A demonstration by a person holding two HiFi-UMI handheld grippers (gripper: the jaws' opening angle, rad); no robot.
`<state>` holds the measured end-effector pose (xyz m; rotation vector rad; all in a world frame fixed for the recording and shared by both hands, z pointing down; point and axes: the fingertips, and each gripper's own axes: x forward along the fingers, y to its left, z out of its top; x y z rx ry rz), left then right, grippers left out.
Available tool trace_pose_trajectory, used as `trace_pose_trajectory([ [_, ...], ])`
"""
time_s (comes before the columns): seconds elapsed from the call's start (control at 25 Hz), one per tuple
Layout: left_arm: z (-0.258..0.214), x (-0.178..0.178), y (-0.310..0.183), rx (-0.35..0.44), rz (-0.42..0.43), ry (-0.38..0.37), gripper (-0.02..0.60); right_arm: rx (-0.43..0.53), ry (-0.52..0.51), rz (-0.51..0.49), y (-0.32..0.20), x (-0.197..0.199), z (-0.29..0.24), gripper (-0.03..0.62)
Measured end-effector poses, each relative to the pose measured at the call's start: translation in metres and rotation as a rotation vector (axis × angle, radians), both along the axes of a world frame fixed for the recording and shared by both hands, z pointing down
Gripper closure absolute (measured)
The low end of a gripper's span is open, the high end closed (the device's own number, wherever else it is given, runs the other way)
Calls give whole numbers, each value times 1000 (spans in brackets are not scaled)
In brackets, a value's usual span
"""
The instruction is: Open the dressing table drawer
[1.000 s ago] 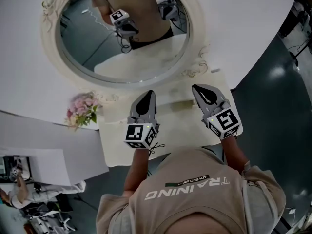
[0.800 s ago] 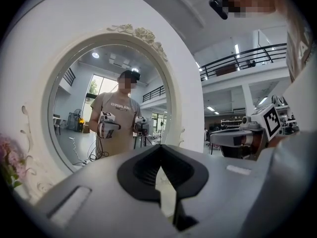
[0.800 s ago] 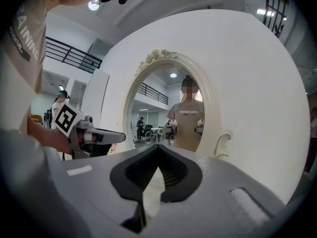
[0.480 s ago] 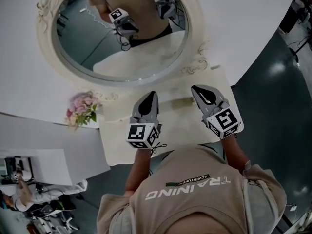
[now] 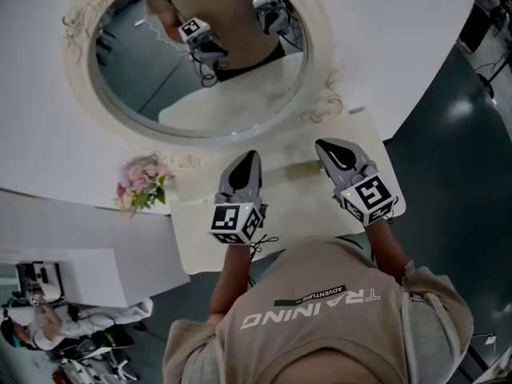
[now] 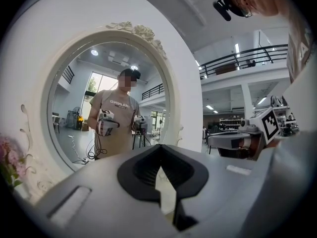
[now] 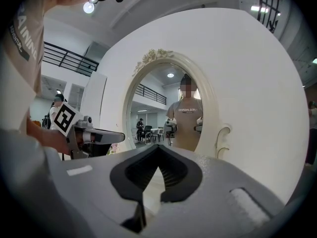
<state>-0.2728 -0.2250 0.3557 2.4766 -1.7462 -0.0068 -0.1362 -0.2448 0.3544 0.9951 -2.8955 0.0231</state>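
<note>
The cream dressing table top lies below me, with an oval white-framed mirror at its back. No drawer front shows in any view; it is hidden under the table's front edge. My left gripper hovers level over the middle of the top, pointing at the mirror, shut and empty. My right gripper hovers beside it, nearer the table's right end, also shut and empty. In the left gripper view the left gripper faces the mirror. The right gripper faces the mirror frame too.
A pink flower bunch stands at the table's left end. A curved white wall backs the mirror. Dark floor lies to the right. At the lower left another person sits among equipment.
Both grippers keep their place over the table top. Only the head view has drifted slightly.
</note>
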Motion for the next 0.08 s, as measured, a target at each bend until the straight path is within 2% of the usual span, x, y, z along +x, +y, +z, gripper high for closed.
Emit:
trace_pose_trajectory([
  [0.08,-4,-7,-2,-10,2,14,563,-12,7,2,-2,-7,-5,592],
])
